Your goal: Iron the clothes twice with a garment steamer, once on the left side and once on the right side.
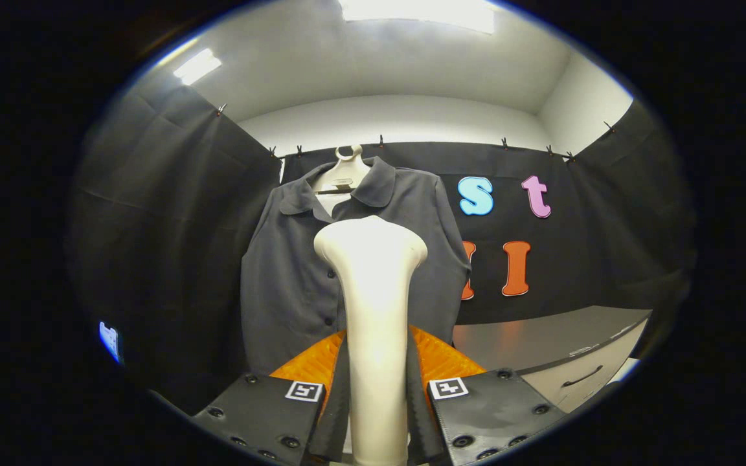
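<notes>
A dark grey button-up shirt [282,272] hangs on a pale hanger [345,171] against the booth's black wall, straight ahead of me. My gripper [376,362] is shut on the cream garment steamer [373,291], whose handle stands upright between both fingers. The steamer's wide head rises in front of the shirt's button line, around chest height, and hides the middle of the shirt. I cannot tell whether the head touches the cloth.
To the right of the shirt stands a grey countertop [541,333] with a white drawer front and a dark handle [580,377] below it. Black cloth walls close in on the left and behind.
</notes>
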A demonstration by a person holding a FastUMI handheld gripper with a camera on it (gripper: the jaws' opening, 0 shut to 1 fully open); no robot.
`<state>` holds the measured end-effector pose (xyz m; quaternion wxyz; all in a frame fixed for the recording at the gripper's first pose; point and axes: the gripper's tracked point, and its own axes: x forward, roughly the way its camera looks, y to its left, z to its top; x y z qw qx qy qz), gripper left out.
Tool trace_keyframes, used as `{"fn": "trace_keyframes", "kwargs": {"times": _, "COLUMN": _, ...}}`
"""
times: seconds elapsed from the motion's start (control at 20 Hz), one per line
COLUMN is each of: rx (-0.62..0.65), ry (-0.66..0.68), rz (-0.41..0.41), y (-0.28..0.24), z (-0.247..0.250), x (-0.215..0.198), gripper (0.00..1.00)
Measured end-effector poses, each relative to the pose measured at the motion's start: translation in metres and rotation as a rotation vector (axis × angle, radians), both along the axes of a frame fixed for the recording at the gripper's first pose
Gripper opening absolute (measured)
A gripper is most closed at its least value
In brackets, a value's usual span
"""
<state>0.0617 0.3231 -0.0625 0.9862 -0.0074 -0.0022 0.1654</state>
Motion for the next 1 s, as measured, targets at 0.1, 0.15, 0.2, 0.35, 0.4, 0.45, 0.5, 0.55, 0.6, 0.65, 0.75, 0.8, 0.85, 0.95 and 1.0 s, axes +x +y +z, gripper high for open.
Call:
{"fn": "trace_keyframes", "kwargs": {"times": 0.1, "rx": 0.001, "ry": 0.011, "rz": -0.001, "y": 0.000, "z": -0.002, "x": -0.001, "gripper": 0.46}}
{"fn": "trace_keyframes", "kwargs": {"times": 0.15, "rx": 0.001, "ry": 0.013, "rz": -0.001, "y": 0.000, "z": -0.003, "x": 0.000, "gripper": 0.46}}
{"fn": "trace_keyframes", "kwargs": {"times": 0.2, "rx": -0.001, "ry": 0.013, "rz": 0.001, "y": 0.001, "z": -0.003, "x": 0.001, "gripper": 0.46}}
{"fn": "trace_keyframes", "kwargs": {"times": 0.35, "rx": 0.000, "ry": 0.010, "rz": 0.007, "y": 0.002, "z": -0.003, "x": 0.000, "gripper": 0.46}}
{"fn": "trace_keyframes", "kwargs": {"times": 0.4, "rx": -0.001, "ry": 0.013, "rz": 0.009, "y": 0.003, "z": -0.004, "x": 0.001, "gripper": 0.46}}
{"fn": "trace_keyframes", "kwargs": {"times": 0.45, "rx": -0.002, "ry": 0.017, "rz": 0.010, "y": 0.005, "z": -0.006, "x": 0.002, "gripper": 0.46}}
{"fn": "trace_keyframes", "kwargs": {"times": 0.5, "rx": -0.003, "ry": 0.023, "rz": 0.009, "y": 0.004, "z": -0.008, "x": 0.002, "gripper": 0.46}}
{"fn": "trace_keyframes", "kwargs": {"times": 0.55, "rx": -0.004, "ry": 0.029, "rz": 0.010, "y": 0.005, "z": -0.011, "x": 0.004, "gripper": 0.46}}
{"fn": "trace_keyframes", "kwargs": {"times": 0.6, "rx": -0.004, "ry": 0.033, "rz": 0.013, "y": 0.007, "z": -0.012, "x": 0.005, "gripper": 0.46}}
{"fn": "trace_keyframes", "kwargs": {"times": 0.65, "rx": -0.006, "ry": 0.037, "rz": 0.016, "y": 0.008, "z": -0.014, "x": 0.004, "gripper": 0.46}}
{"fn": "trace_keyframes", "kwargs": {"times": 0.75, "rx": -0.009, "ry": 0.041, "rz": 0.022, "y": 0.010, "z": -0.017, "x": 0.004, "gripper": 0.46}}
{"fn": "trace_keyframes", "kwargs": {"times": 0.8, "rx": -0.010, "ry": 0.042, "rz": 0.024, "y": 0.011, "z": -0.016, "x": 0.004, "gripper": 0.46}}
{"fn": "trace_keyframes", "kwargs": {"times": 0.85, "rx": -0.009, "ry": 0.042, "rz": 0.027, "y": 0.013, "z": -0.016, "x": 0.004, "gripper": 0.46}}
{"fn": "trace_keyframes", "kwargs": {"times": 0.95, "rx": -0.007, "ry": 0.045, "rz": 0.033, "y": 0.015, "z": -0.017, "x": 0.005, "gripper": 0.46}}
{"fn": "trace_keyframes", "kwargs": {"times": 1.0, "rx": -0.008, "ry": 0.049, "rz": 0.036, "y": 0.016, "z": -0.019, "x": 0.004, "gripper": 0.46}}
